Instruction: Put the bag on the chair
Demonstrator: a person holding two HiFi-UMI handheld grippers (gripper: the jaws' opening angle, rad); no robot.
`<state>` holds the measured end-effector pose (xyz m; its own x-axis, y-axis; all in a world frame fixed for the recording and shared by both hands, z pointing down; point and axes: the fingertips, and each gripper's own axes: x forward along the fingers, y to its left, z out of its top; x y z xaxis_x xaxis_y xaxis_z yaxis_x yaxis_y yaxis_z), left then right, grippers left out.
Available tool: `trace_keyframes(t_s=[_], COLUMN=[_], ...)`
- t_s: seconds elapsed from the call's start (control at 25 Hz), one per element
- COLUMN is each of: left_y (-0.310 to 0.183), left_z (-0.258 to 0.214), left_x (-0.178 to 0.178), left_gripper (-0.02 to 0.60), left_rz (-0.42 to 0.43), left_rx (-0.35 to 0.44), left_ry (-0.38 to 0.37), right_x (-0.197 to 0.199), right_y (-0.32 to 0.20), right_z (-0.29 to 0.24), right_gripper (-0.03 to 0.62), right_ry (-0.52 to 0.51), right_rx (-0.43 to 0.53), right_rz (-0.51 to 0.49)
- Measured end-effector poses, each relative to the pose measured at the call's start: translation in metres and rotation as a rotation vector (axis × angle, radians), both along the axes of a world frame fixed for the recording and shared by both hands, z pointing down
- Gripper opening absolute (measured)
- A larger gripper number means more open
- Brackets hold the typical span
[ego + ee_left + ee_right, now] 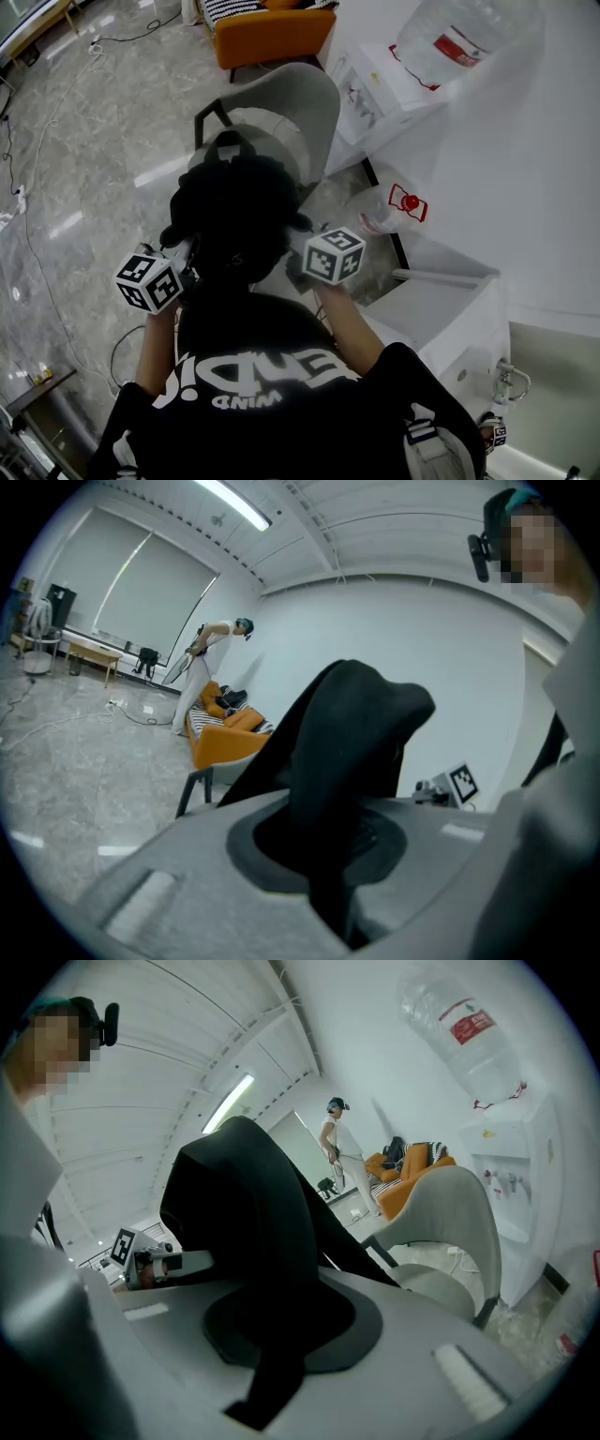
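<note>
A black bag (pixel 236 214) hangs between my two grippers, just in front of the grey shell chair (pixel 286 111) and partly covering its seat. My left gripper (pixel 184 255) holds the bag's left side, and its jaws are shut on black fabric (pixel 337 761) in the left gripper view. My right gripper (pixel 302 251) holds the other side, with its jaws pressed on the bag's cloth (pixel 253 1232). The grey chair (pixel 450 1227) stands behind the bag in the right gripper view. The bag hides both sets of fingertips.
A white water dispenser (pixel 389 84) with a large bottle (pixel 455 37) stands right of the chair. An orange sofa (pixel 272 33) is behind it. A small bottle with a red label (pixel 398 208) and a white cabinet (pixel 450 323) are at the right. Cables cross the floor at left.
</note>
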<state>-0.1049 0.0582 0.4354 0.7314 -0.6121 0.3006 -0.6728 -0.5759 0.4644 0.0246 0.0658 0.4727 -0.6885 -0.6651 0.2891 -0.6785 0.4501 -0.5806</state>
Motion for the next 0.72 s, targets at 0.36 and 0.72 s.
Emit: trace_keyframes(t_s=[0.36,0.72], left_y=[-0.114,-0.201], left_z=[-0.013,-0.007], left_x=[-0.009,-0.020], left_gripper=[0.034,0.034], left_rz=[0.073,0.130], left_rx=[-0.009,-0.045], left_ry=[0.012,0.035], right_x=[-0.009,-0.019], right_y=[-0.109,-0.190], right_z=[-0.014,-0.010], right_gripper=[0.028,0.029], right_ry=[0.011,0.021], right_rx=[-0.008,-0.039], right_rz=[0.057,0.112])
